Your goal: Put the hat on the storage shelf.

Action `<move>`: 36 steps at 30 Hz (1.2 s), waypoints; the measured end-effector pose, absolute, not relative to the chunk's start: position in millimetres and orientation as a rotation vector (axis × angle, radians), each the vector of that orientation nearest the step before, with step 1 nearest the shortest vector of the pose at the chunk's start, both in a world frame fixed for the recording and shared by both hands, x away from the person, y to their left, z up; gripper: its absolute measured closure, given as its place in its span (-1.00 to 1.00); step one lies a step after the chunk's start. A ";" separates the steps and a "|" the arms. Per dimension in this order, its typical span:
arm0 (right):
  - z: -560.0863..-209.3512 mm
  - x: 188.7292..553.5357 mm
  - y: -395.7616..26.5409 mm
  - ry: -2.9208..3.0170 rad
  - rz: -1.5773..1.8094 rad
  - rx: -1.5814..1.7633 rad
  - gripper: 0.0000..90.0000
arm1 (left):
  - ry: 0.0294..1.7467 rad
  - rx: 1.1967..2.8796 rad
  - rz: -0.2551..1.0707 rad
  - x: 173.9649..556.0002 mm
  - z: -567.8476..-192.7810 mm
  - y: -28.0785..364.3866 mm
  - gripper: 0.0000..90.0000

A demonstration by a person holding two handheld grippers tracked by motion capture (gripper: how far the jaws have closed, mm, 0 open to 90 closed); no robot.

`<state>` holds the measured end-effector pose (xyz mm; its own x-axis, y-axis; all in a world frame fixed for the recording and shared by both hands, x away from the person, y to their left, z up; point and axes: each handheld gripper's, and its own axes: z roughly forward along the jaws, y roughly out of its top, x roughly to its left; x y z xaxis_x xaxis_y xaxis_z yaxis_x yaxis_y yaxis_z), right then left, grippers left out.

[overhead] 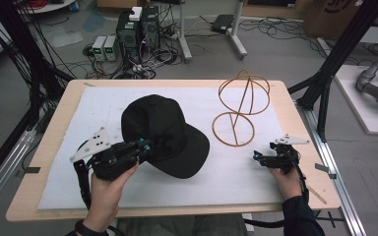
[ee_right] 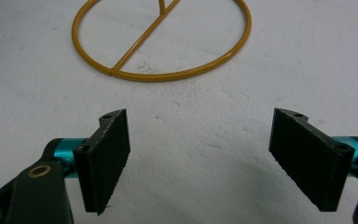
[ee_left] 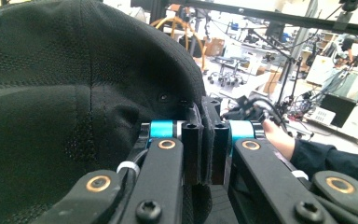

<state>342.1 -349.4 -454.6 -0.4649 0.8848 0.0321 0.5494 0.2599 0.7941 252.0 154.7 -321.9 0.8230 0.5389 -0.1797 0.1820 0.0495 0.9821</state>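
A black baseball cap (overhead: 165, 132) lies on the white mat (overhead: 103, 105) near the table's middle, its brim pointing toward the front right. My left gripper (overhead: 145, 146) is shut on the cap's edge at its left front side; in the left gripper view the jaws pinch the cap's fabric (ee_left: 206, 140) and the crown (ee_left: 74, 93) rises at the left. A golden wire stand (overhead: 241, 105) with a round base ring (ee_right: 161, 39) stands upright at the right. My right gripper (overhead: 257, 156) rests low over the mat in front of that ring, open with nothing between its fingers (ee_right: 107, 154).
The mat covers most of a wooden table (overhead: 295, 128). Black frame posts (overhead: 334, 59) stand at the table's right and left sides. Computers and tangled cables (overhead: 138, 34) sit on the floor beyond the far edge.
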 end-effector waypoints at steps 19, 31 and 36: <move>-453.9 340.7 -352.7 2.088 1.111 1.311 -0.50 | 0.468 1.496 0.268 288.8 -262.6 92.4 0.94; -451.6 332.1 -358.6 1.993 1.206 1.291 -0.47 | 0.424 1.489 0.269 299.5 -241.8 63.7 0.94; -451.4 331.8 -361.3 1.972 1.231 1.316 -0.47 | 0.410 1.496 0.276 303.4 -235.4 53.6 0.94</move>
<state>331.8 -361.3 -451.4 -0.4320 0.8969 0.0949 0.4792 0.1391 0.8666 303.4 53.6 -235.4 0.9011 0.4234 -0.0934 0.0733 0.0634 0.9953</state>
